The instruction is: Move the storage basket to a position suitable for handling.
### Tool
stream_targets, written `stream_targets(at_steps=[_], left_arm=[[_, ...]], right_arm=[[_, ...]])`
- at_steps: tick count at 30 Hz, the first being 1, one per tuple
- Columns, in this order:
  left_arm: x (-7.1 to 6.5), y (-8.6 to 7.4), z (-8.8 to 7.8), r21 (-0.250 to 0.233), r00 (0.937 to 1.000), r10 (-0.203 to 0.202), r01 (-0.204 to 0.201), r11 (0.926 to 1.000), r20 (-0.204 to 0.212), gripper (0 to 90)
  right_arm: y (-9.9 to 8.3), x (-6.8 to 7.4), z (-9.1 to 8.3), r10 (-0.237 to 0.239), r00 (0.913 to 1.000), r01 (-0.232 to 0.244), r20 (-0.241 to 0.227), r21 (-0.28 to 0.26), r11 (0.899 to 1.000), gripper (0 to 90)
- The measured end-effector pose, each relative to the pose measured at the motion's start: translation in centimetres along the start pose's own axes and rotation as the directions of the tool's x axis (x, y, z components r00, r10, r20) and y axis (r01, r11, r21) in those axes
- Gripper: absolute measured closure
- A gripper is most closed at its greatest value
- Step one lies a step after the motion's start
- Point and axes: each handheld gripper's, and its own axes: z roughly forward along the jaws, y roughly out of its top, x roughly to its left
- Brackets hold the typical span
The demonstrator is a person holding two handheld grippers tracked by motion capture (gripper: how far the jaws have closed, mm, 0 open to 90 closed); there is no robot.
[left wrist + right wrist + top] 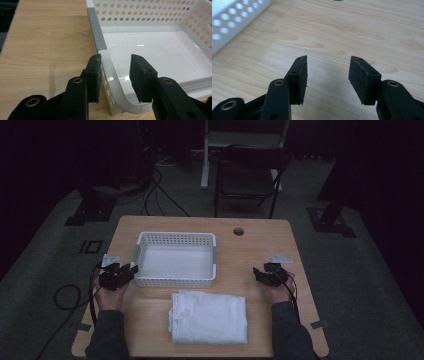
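basket: white plastic, holes in the walls, grey grip strips on both short ends; sits mid-table, far side of the towel, empty inside

towel: white, folded into a thick pad, lies flat near the person's edge of the table, just in front of the basket, not touching it as far as I can tell

left gripper: at the basket's near-left corner; jaws straddle the rim, one pad outside the wall and touching it, other pad inside w/ a gap to the wall, so not clamped yet; nothing gripped

right gripper: jaws apart, nothing btwn them, just bare wood below; in the high view it hangs over the table right of the basket, well apart from the towel

basket handling: prob. light and stiff, thin wall may flex a bit; smooth glossy plastic so could slip in the pads; one-corner grip will likely make it swing or tilt

where to hold basket: rim at the corner or, better, the grey strip just past the left pads, looks textured so more bite

towel handling: soft, limp, light; folds will sag and open if lifted by one edge

where to hold towel: pinch thru all layers at the folded edge, both grippers at opposite ends, keep it level

risk: basket skids on the wood when nudged; towel unfolds on the way in
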Motion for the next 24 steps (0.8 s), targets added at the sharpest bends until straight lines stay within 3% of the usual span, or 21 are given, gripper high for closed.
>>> stream_targets(at_steps=[6, 9, 14, 16, 24], left_arm=[[-1.0, 0.0, 0.6, 0.005, 0.9996, 0.023, -0.023, 0.9997, 0.015, 63.1], [-1.5, 0.0, 0.8, 0.006, 0.9995, 0.029, -0.029, 0.9996, 0.015, 64.6], [-2.1, 0.0, 1.2, 0.010, 0.9988, 0.038, -0.038, 0.9992, 0.033, 66.3], [-2.5, 0.1, 1.4, 0.014, 0.9983, 0.046, -0.046, 0.9988, 0.035, 66.0], [-4.1, 0.5, 2.2, 0.027, 0.9950, 0.083, -0.085, 0.9960, 0.054, 65.9]], right_arm=[[0.6, 1.4, -0.5, -0.011, 0.9986, 0.010, -0.052, -0.023, 1.000, 50.4], [1.1, 2.9, -0.9, -0.034, 0.9952, 0.031, -0.092, -0.040, 0.999, 50.3], [1.5, 4.2, -1.1, -0.056, 0.9895, 0.049, -0.133, -0.056, 0.997, 53.3], [1.6, 4.9, -1.0, -0.050, 0.9840, 0.040, -0.171, -0.062, 0.997, 55.4], [1.9, 5.7, -1.2, -0.034, 0.9738, 0.016, -0.225, -0.079, 0.997, 56.9]])
